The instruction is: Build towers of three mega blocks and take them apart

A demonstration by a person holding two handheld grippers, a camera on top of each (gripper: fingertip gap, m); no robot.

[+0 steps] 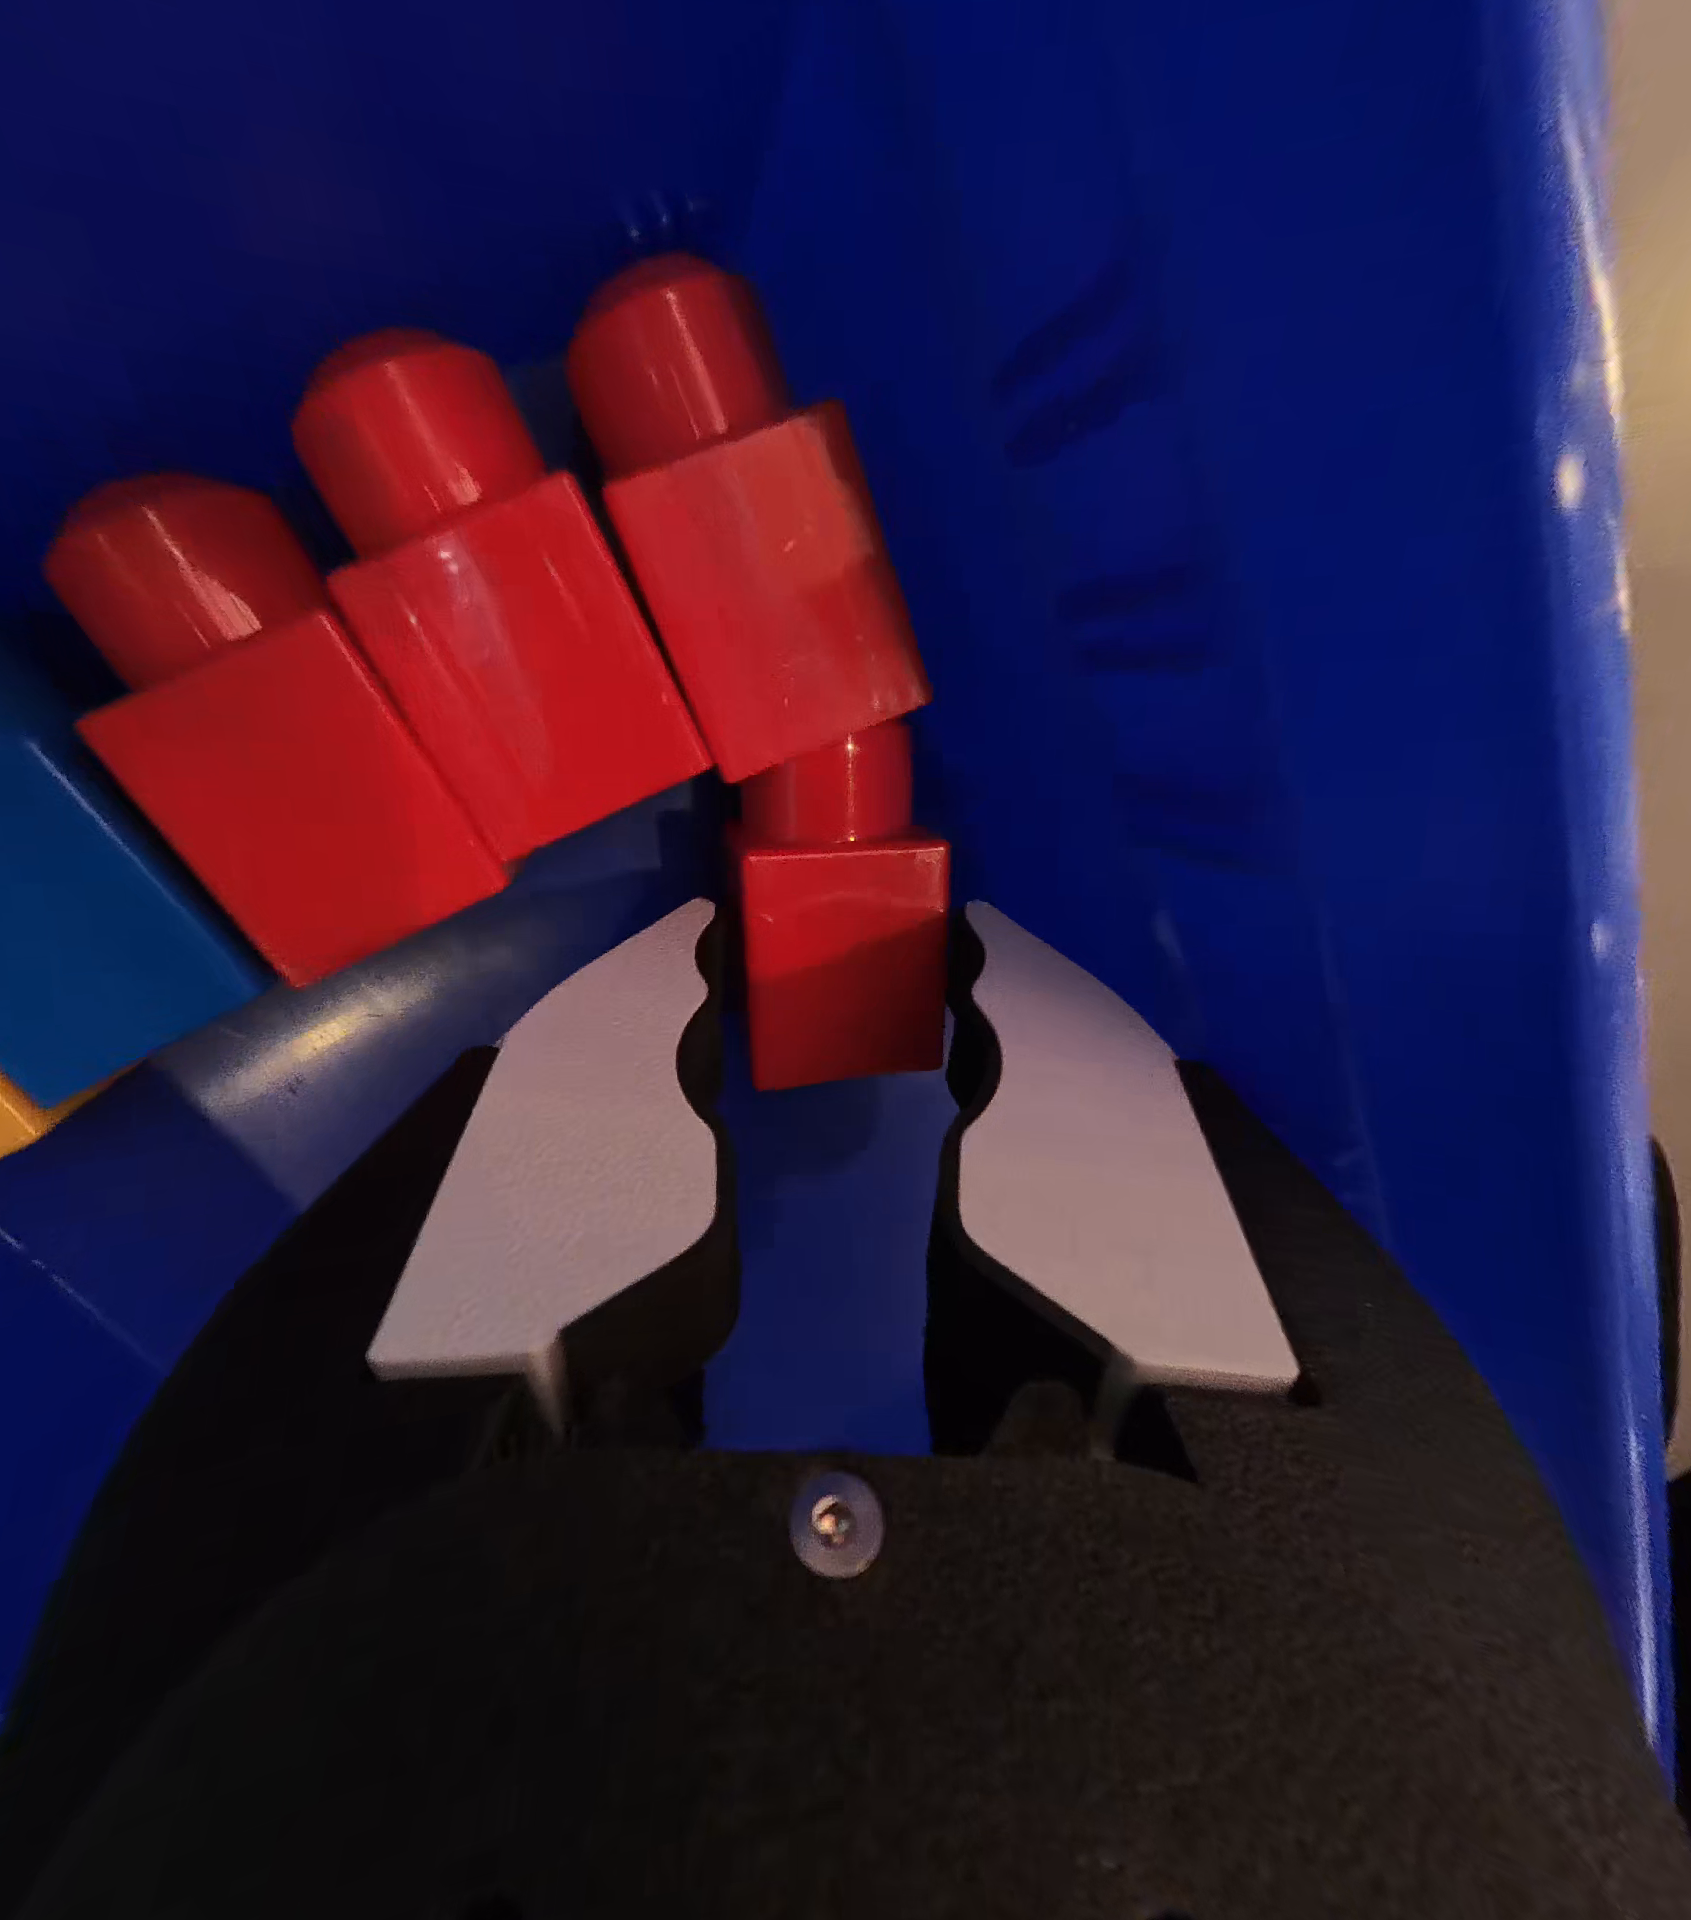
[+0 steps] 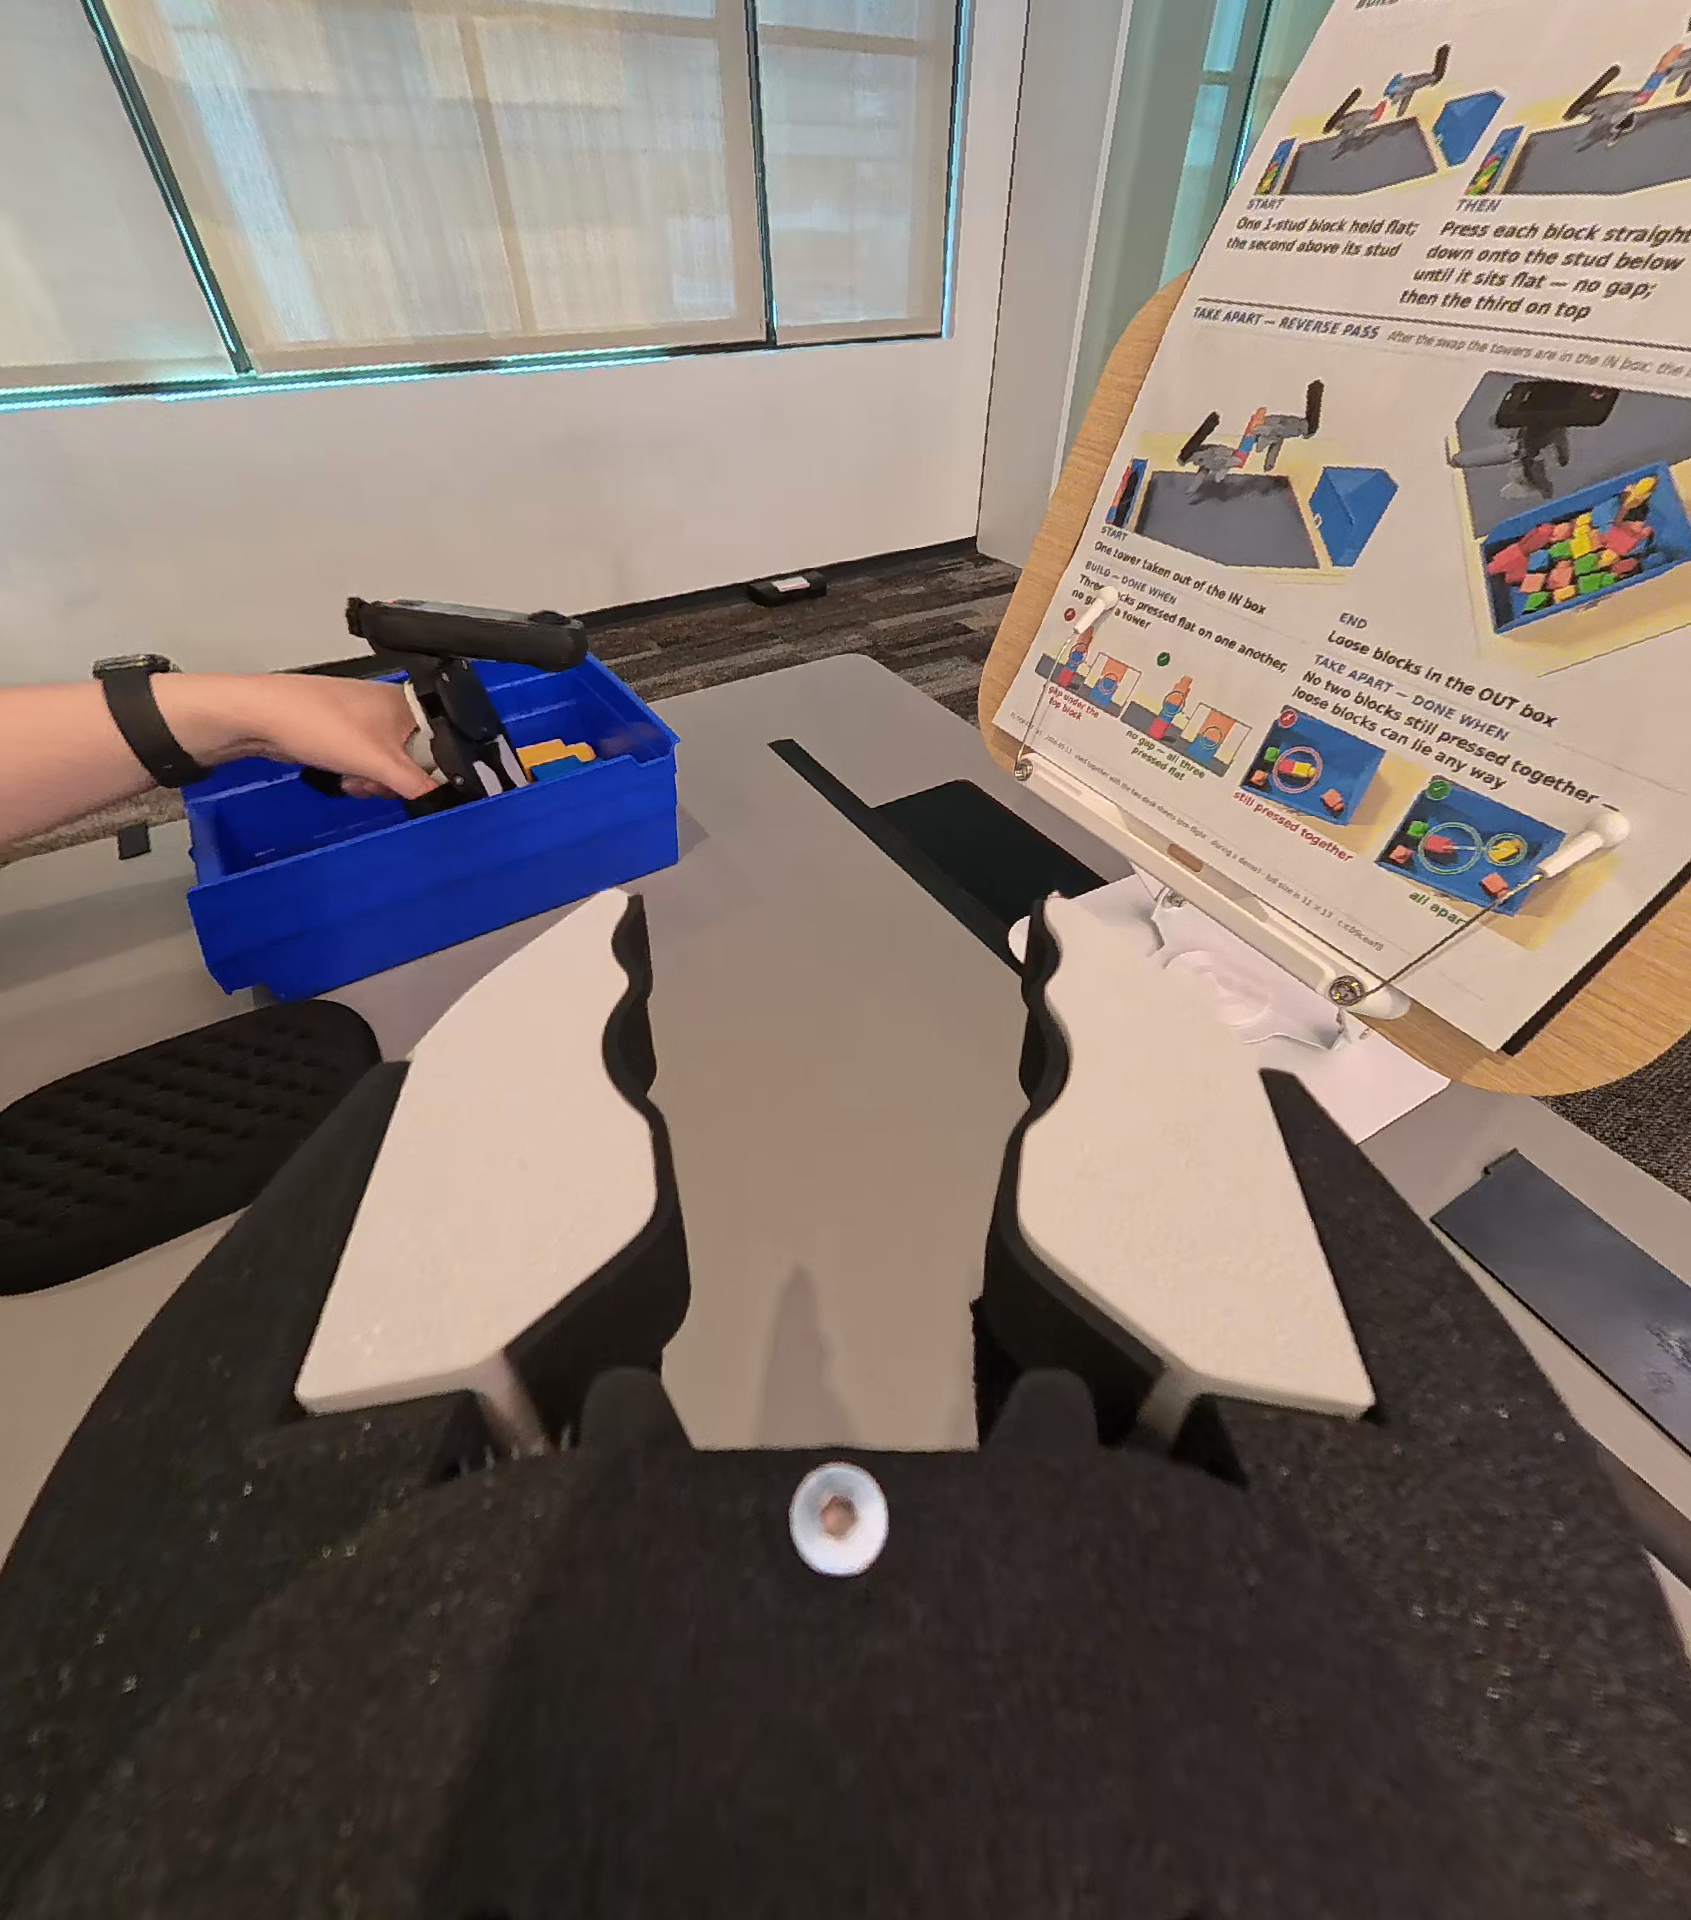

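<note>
Inside a blue bin (image 1: 1236, 520), the left gripper (image 1: 836, 997) clamps a single red block (image 1: 841, 966); three more red blocks (image 1: 467, 623) lie at ten o'clock. The right gripper (image 2: 836, 997) hangs spread wide, empty, above the grey table (image 2: 820, 1039).

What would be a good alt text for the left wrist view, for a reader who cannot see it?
Inside a blue bin, the left claw has its two fingers on either side of a small red block. Three more red blocks lie in a row just beyond it, beside a light blue block.
</note>
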